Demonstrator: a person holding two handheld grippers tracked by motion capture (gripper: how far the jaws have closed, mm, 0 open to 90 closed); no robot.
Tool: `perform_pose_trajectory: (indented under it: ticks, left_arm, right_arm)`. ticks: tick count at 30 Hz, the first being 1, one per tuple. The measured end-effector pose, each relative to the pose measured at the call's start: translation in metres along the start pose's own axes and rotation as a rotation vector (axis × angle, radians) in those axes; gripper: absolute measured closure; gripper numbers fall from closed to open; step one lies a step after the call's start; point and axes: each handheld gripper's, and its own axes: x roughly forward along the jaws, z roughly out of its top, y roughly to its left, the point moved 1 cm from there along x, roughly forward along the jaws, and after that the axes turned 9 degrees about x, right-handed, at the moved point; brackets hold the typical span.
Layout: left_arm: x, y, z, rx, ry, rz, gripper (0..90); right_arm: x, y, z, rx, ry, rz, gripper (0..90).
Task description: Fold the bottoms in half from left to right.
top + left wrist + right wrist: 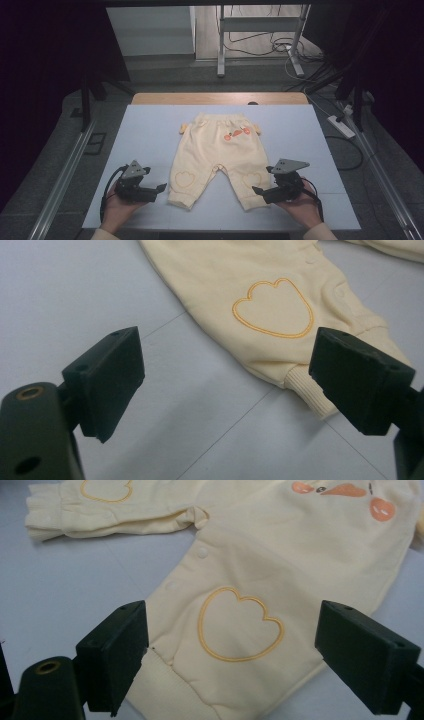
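Cream baby trousers [214,157] flat on table [150,140], left gripper [161,188] and right gripper [256,190] jaws agape

Baby trousers [215,155] are laid flat on the table [150,130], waistband at the far side, leg cuffs nearest the person.

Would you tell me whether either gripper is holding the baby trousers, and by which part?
Nothing is held: the left gripper and right gripper are open beside the trousers.
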Motion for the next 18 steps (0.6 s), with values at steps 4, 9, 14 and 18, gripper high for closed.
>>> perform_pose_trajectory:
  ticks: [4,9,14,18]
  left_arm:
    - [0.000,0.000,0.000,-0.001,0.000,0.001,14.4]
    - [0.000,0.000,0.000,0.000,0.000,0.001,14.4]
    - [0.001,0.000,0.000,0.001,0.002,0.002,14.4]
    - [0.001,0.000,0.000,0.001,0.003,0.003,14.4]
  right_arm:
    - [0.003,0.004,0.001,-0.007,0.003,0.011,14.1]
    - [0.006,0.008,0.002,-0.014,0.009,0.019,14.1]
    - [0.011,0.013,0.005,-0.023,0.012,0.031,14.2]
    - [0.014,0.016,0.006,-0.031,0.018,0.036,14.2]
